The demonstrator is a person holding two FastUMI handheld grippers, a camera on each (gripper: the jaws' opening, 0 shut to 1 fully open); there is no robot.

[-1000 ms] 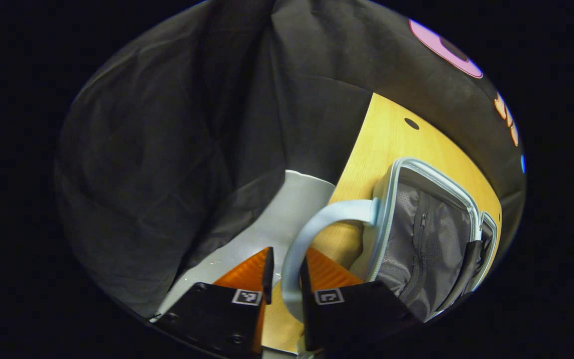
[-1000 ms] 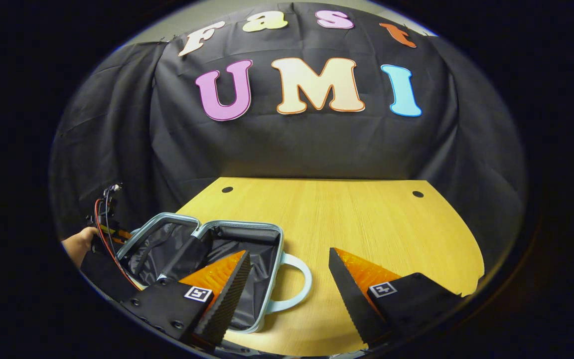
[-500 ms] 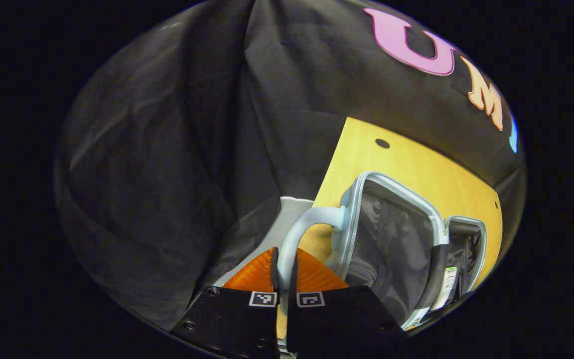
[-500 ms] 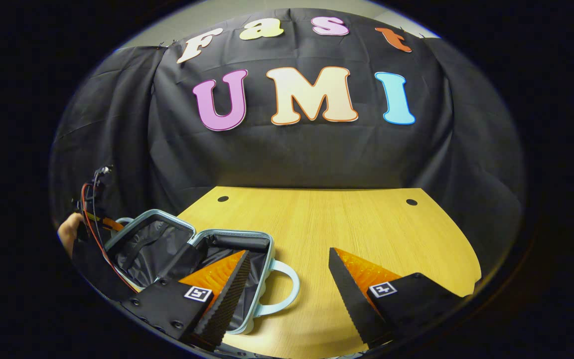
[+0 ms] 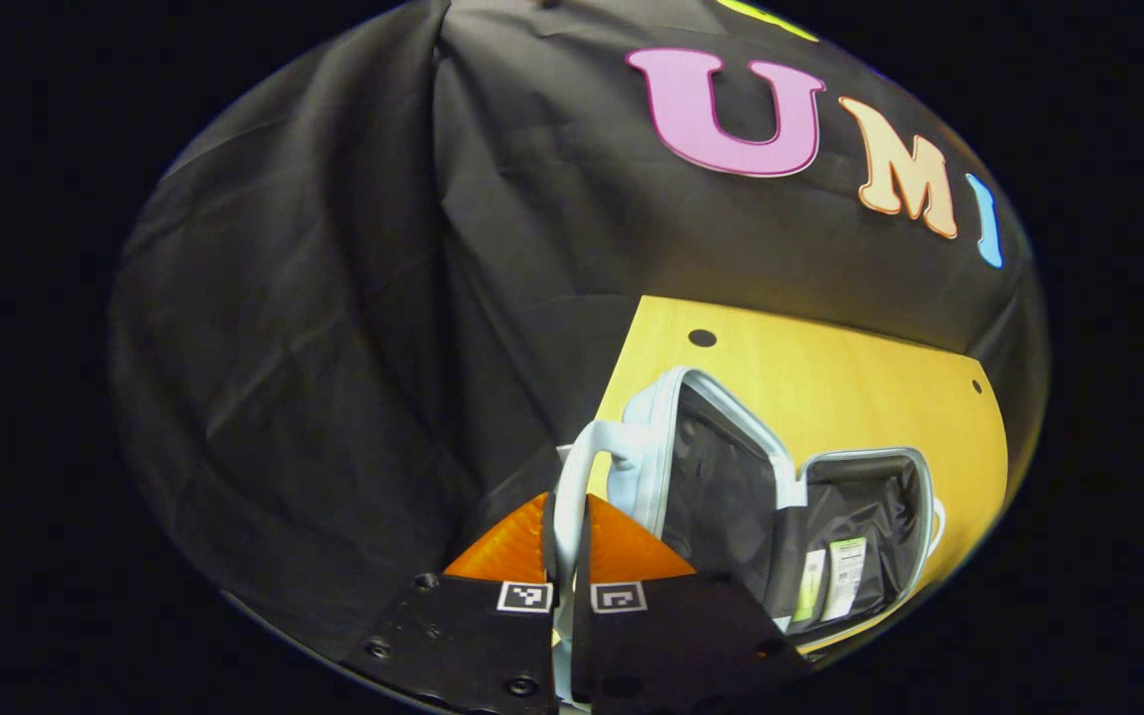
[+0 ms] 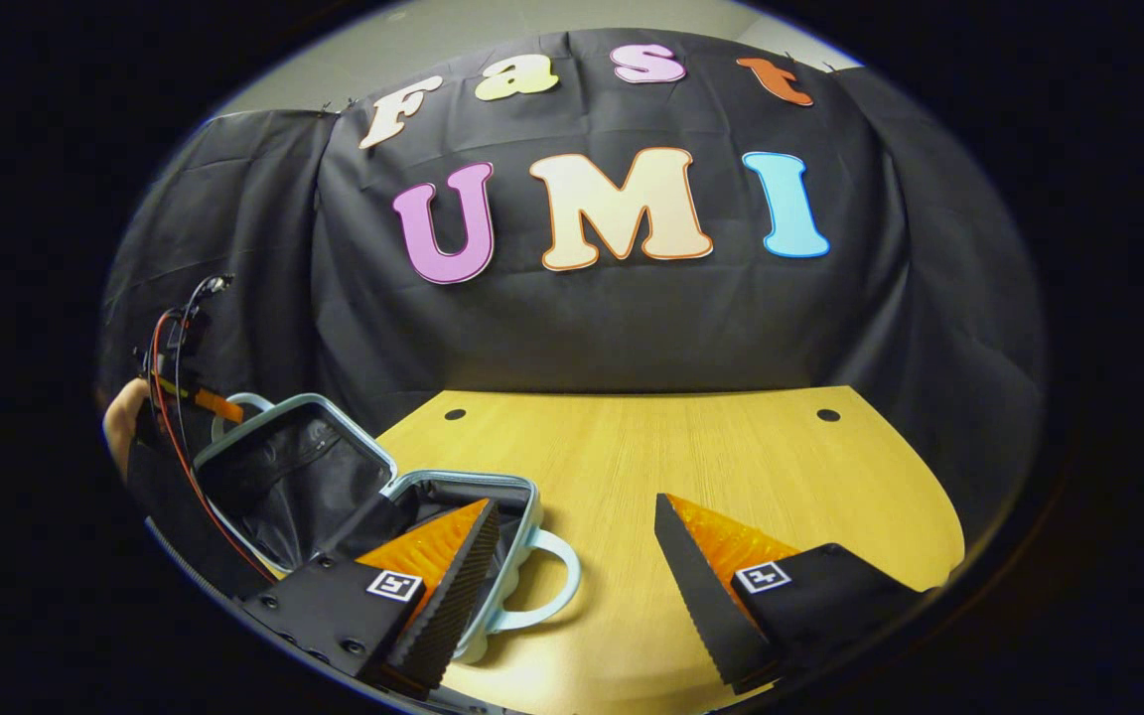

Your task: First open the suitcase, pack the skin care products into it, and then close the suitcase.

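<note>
While clamped on the pale blue handle (image 5: 572,477) of the lid half (image 5: 706,467), left gripper (image 5: 568,526) with both orange fingers pressed flat against the loop, almost no gap between them. Lid half raised off the table (image 5: 830,367), tilted up toward the booth wall, its grey lining facing the other half. Suitcase (image 6: 413,516) open like a book at the table's near left corner in the right gripper view, light blue shell and rim, dark grey fabric inside. Base half (image 5: 865,526) lying flat on the yellow wood, white and green tags hanging inside against the lining. Second handle (image 6: 537,586) of the base half sticking out toward the table's middle, resting on the wood. Right gripper (image 6: 577,586) spread wide, nothing between the fingers, hovering low over the near edge of the table; left finger (image 6: 448,571) in front of the base half's rim, right finger (image 6: 711,576) over bare wood. Far left in the right gripper view, a hand (image 6: 120,432) behind the raised lid with red and black wires (image 6: 170,357) running above it. Two small dark holes (image 6: 454,414) near the table's far edge. Whether any skin care products lie inside the case, impossible to tell.
</note>
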